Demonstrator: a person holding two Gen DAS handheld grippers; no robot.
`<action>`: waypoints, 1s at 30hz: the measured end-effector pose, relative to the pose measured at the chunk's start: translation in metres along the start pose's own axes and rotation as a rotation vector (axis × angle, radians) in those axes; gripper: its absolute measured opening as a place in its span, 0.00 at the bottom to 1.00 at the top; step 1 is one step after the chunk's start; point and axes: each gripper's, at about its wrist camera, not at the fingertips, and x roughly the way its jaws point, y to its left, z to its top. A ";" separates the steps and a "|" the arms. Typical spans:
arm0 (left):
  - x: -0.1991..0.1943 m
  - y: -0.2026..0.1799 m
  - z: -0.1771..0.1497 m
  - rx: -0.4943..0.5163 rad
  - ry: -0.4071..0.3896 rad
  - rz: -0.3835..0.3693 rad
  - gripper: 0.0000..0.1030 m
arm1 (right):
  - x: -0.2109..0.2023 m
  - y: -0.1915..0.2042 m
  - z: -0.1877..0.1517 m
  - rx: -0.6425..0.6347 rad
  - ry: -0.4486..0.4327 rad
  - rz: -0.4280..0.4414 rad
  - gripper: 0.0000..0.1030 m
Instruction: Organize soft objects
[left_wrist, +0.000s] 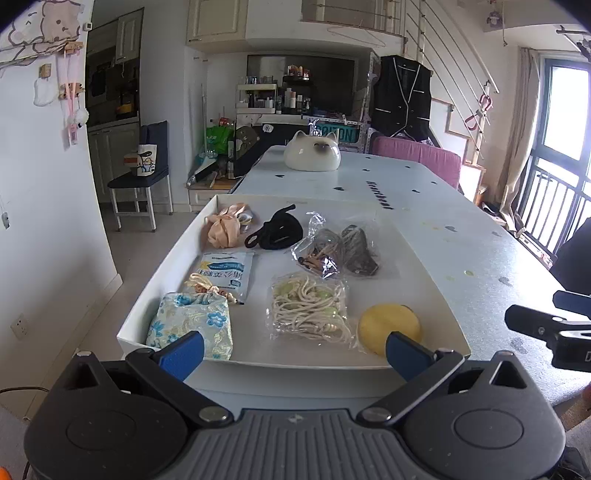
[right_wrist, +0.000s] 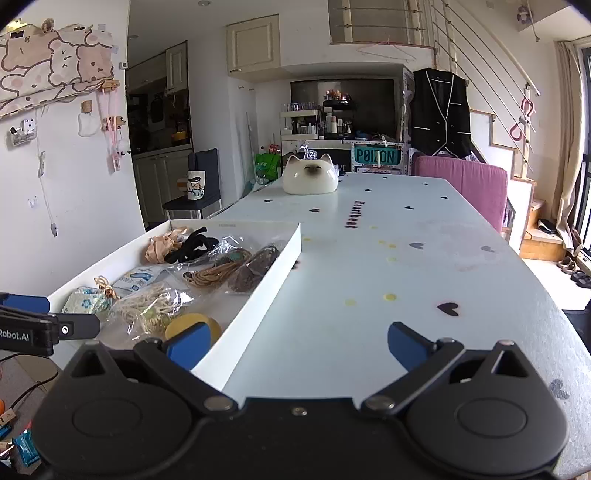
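A shallow white tray (left_wrist: 421, 258) lies on the table's left side and holds soft items. Inside are a floral drawstring pouch (left_wrist: 192, 326), a bagged bundle of cream cord (left_wrist: 310, 308), a yellow round sponge (left_wrist: 388, 325), a blue-and-white packet (left_wrist: 225, 273), a black fabric piece (left_wrist: 275, 230), a peach cloth (left_wrist: 225, 229) and a clear bag of brown cord (left_wrist: 338, 247). My left gripper (left_wrist: 293, 352) stands open at the tray's near edge, nothing between its blue pads. My right gripper (right_wrist: 295, 345) is open over the tray's right wall (right_wrist: 258, 302) and the bare table, holding nothing.
A white cat-shaped ceramic piece (right_wrist: 309, 180) sits at the table's far end. A pink chair back (right_wrist: 461, 188) stands at the far right. The table top (right_wrist: 406, 266) stretches right of the tray, printed with small hearts. A dark chair (left_wrist: 142, 181) stands left of the table.
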 end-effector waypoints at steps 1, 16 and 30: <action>0.000 -0.001 0.000 0.002 -0.002 -0.002 1.00 | 0.001 0.000 0.000 0.002 0.001 0.000 1.00; -0.001 -0.005 0.000 0.015 -0.013 -0.007 1.00 | 0.002 0.000 0.000 0.008 0.005 -0.007 1.00; -0.001 -0.006 0.000 0.017 -0.015 -0.007 1.00 | 0.001 0.000 -0.001 0.009 0.006 -0.006 1.00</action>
